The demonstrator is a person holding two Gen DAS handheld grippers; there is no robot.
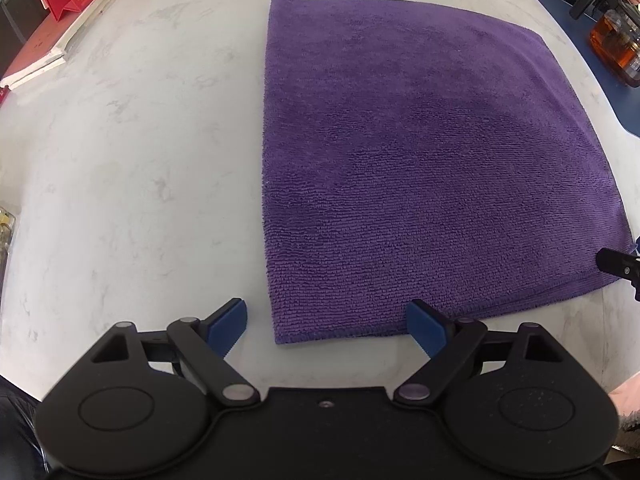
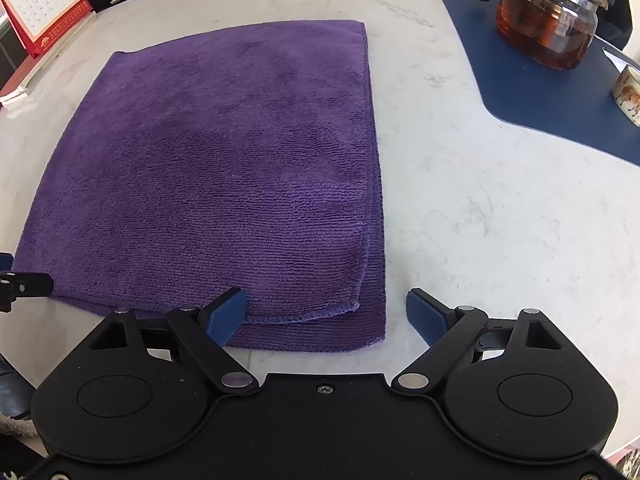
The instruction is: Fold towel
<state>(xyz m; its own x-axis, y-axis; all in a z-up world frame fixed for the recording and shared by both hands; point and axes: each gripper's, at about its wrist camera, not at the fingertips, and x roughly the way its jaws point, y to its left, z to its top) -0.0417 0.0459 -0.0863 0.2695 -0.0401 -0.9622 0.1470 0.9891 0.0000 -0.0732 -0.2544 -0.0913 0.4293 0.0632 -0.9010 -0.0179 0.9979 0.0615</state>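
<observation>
A purple towel lies flat on a white marbled table, already folded over on itself: in the right wrist view its upper layer ends in a stitched hem near the front, and a lower layer shows beneath it along the near edge and the right side. The left gripper hangs over the towel's near left corner with its jaws spread wide and nothing between them; its left blue pad is over bare table just beside the towel's left edge, while the right pad sits at the towel's near edge. The right gripper is likewise released, jaws wide apart, over the towel's near right corner: its left pad overlaps the near hem and its right pad is over bare table just beside the cloth. Whether either pad touches the fabric cannot be told. Each gripper's black tip shows at the edge of the other's view. To the far right a glass teapot of amber liquid stands on a dark blue mat, with a patterned cup near it, and a person sits behind it. At the far left a red desk calendar stands near a stack of books
</observation>
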